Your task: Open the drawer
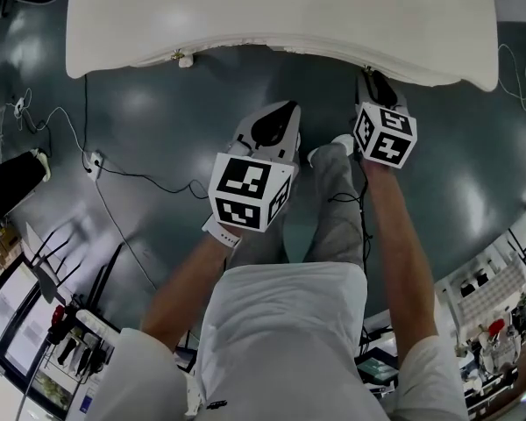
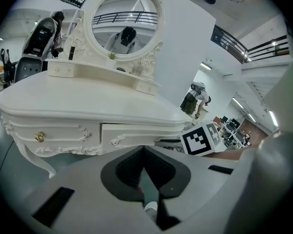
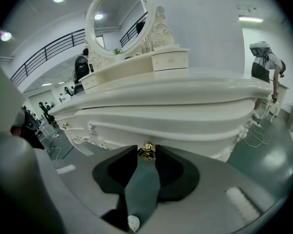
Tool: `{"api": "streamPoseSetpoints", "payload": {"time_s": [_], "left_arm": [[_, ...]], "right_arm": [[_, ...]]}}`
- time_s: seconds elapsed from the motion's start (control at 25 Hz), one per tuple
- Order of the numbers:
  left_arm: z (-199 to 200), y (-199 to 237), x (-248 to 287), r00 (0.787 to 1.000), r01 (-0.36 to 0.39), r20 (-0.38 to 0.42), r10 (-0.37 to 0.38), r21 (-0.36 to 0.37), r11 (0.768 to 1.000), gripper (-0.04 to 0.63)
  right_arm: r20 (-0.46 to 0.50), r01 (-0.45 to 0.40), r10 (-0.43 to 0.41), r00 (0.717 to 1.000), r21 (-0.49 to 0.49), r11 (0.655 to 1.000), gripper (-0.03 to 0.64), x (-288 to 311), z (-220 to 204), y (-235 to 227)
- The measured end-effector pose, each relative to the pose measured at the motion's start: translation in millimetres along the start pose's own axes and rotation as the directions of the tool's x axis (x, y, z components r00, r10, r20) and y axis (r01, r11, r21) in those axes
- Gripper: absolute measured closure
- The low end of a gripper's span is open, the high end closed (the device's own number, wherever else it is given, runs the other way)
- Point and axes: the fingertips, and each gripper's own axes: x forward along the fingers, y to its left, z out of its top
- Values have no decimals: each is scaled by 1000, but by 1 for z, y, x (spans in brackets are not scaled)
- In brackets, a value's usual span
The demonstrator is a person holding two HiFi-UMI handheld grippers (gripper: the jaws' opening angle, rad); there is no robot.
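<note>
Brass knob (image 3: 147, 151) on the drawer (image 3: 185, 130) sat between the tips of the right gripper (image 3: 146, 156), the jaws clamped on it only at their very ends. The drawer was in the front of the white dressing table (image 3: 195, 94), below the top's edge, and looked closed or nearly so.

Risk: with so shallow a bite on a small rounded knob, a pull that was off-axis or jerky would probably slip the tips off. A slanted pull could also bind the drawer in its guides.

The left gripper (image 2: 144, 151) was pressed shut on nothing, held back from the table and taking no part.

Surroundings: oval mirror (image 3: 115, 18) on top, a second knob (image 2: 39, 137) further left, cables (image 1: 131, 175) on the floor. The person's leg (image 1: 333, 200) stood just below the table edge, likely in the drawer's path.
</note>
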Motion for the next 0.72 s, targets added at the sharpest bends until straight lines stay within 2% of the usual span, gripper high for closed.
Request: {"api": "streamPoseSetpoints", "payload": {"time_s": [0.72], "left_arm": [[-14,-21,-2,997,59,-50,-57,44,997,595]], "right_arm": [[-41,1,0,999,12,1000,491,-51,-52,12]]}}
